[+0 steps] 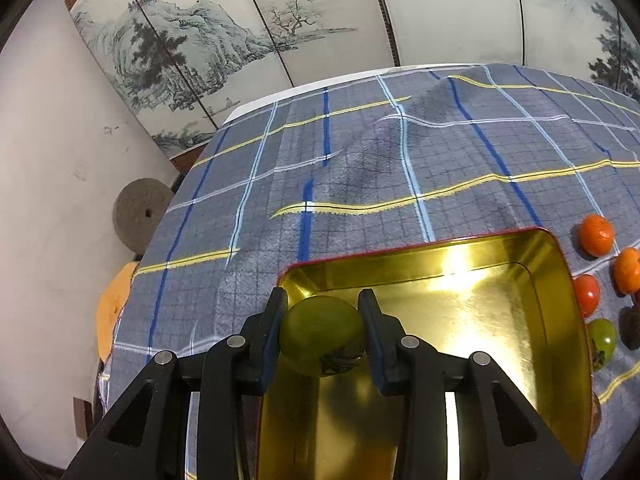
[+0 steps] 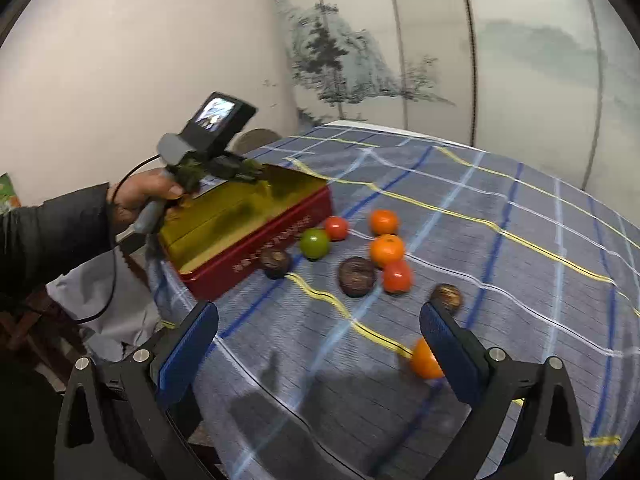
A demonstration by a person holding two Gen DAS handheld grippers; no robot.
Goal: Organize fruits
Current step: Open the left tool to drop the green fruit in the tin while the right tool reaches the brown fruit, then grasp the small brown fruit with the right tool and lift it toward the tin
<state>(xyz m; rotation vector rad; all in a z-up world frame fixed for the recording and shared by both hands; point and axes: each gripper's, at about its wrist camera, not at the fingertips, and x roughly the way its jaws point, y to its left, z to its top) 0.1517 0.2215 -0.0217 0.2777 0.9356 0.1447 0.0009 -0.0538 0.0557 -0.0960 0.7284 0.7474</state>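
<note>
Green tomato, stem side toward the camera, sits clamped between the left gripper's fingers at lower centre of the left wrist view, hanging over the near-left corner of the gold-lined tin. Tin looks empty. Judgement: placing step; lower it well inside the rim before letting go, since a round fruit on shiny metal will likely roll, and keep clear of the left wall. Loose fruit at the right edge of this view, outside the tin: two oranges, a red tomato, another green one, something dark, cut off. Plaid cloth covers the tabletop, wrinkled, far half bare.

Right wrist view: right gripper at the bottom, fingers wide apart, nothing between them; frame slightly blurred. Tin's red side at centre left, with the person's hand holding the left tool over it. Scattered fruit mid-frame just right of the tin: green tomato, two red tomatoes, oranges, three dark brown round fruits. One orange just beside the right finger's inner face; cannot tell if touching. Fruits crowd close, so neighbours may get nudged on the next pick.
</note>
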